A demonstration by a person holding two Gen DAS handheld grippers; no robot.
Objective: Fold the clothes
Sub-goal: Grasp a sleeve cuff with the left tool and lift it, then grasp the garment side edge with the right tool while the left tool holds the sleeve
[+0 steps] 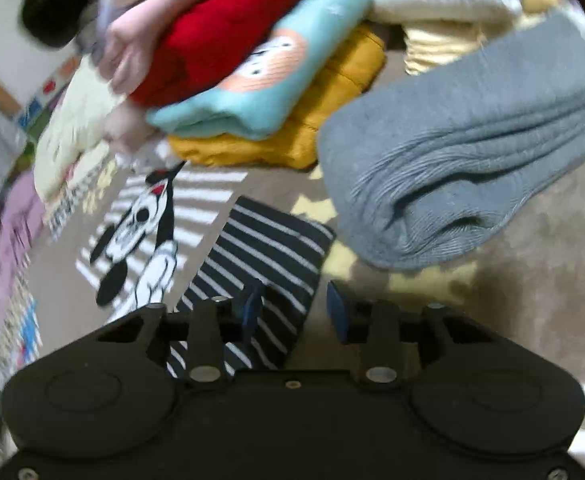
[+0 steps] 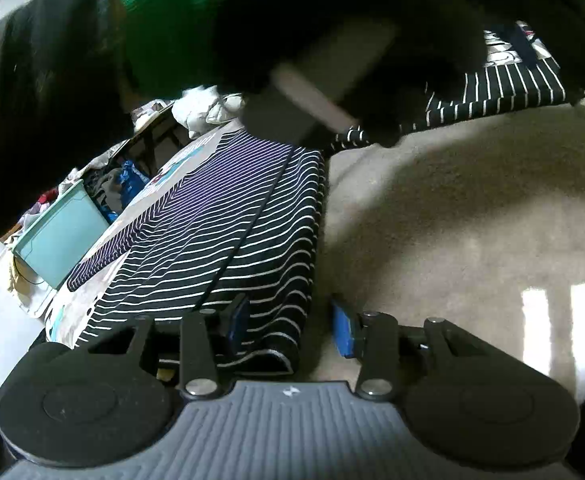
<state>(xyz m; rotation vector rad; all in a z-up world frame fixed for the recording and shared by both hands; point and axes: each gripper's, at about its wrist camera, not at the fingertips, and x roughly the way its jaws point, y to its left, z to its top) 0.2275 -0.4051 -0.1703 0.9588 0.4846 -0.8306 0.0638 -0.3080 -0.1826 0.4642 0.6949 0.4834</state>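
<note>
A black garment with thin white stripes [image 1: 260, 252] lies flat on a beige printed blanket [image 1: 512, 300]. My left gripper [image 1: 294, 310] is open just above its near corner; its left finger overlaps the cloth. In the right wrist view the same striped garment [image 2: 228, 248] lies folded on the blanket [image 2: 452, 220]. My right gripper [image 2: 288, 326] is open over the garment's near right edge, with the left finger above the cloth and the right finger above the blanket. The left gripper's dark body [image 2: 316, 88] hovers over the far end of the garment.
Behind the garment lie stacked clothes: a grey knit [image 1: 472, 152], a teal piece [image 1: 268, 76] on a mustard one [image 1: 312, 128], a red one [image 1: 228, 28] and pale ones. A cartoon dog print [image 1: 140, 236] marks the blanket. A teal box [image 2: 60, 236] and clutter sit at left.
</note>
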